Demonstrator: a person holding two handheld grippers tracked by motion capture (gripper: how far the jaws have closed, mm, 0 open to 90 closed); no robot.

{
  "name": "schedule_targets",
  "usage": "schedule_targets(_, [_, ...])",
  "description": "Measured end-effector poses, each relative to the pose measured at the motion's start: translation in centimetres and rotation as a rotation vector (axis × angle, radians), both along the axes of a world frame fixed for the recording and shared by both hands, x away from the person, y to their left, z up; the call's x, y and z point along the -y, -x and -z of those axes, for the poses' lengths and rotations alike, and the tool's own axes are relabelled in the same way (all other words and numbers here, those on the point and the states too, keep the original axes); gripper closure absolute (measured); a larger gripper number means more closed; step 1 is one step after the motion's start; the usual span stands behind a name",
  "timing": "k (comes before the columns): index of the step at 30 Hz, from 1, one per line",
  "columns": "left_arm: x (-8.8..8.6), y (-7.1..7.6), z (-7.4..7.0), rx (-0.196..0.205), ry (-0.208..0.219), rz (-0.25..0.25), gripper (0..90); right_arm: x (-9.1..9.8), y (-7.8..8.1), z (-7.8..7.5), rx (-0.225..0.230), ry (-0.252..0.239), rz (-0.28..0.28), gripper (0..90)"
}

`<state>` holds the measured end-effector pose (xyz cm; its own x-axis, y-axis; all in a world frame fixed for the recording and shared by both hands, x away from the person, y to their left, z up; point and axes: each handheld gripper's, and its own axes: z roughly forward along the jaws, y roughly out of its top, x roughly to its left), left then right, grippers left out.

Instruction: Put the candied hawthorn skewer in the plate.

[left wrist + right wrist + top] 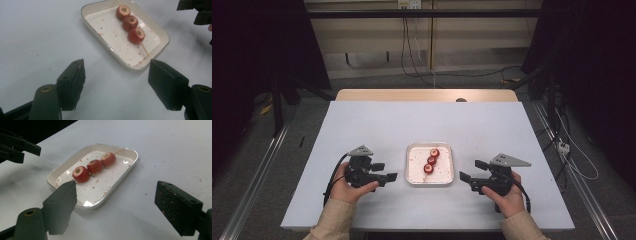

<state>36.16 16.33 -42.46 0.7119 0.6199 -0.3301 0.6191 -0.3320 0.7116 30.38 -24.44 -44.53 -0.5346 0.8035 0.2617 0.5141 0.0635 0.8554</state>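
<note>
Black, blocky pads with a matte, faintly speckled face are seen on the left tongs point(388, 171) and the right tongs point(468, 170); both pairs are held wide apart with nothing between them, low over the counter point(362, 125), whose smooth white sheet is dotted with red crumbs. Between the two, a shallow, round-cornered white tray point(410, 170) with a glossy metal rim is set. Inside it, three round, red, cored fruits are threaded on a thin wooden skewer point(431, 160), lying diagonally.
</note>
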Motion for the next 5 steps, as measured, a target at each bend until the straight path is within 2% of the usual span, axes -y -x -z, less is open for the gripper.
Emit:
schedule_targets(4, [-0.62, 0.00, 0.35, 0.029, -0.009, -0.003, 24.4, 0.35, 0.29, 0.31, -0.002, 0.006, 0.005, 17.9])
schedule_targets(5, [-0.73, 0.02, 0.33, 0.032, -0.023, 0.000, 24.1, 0.41, 0.34, 0.36, 0.000, 0.008, 0.006, 17.9])
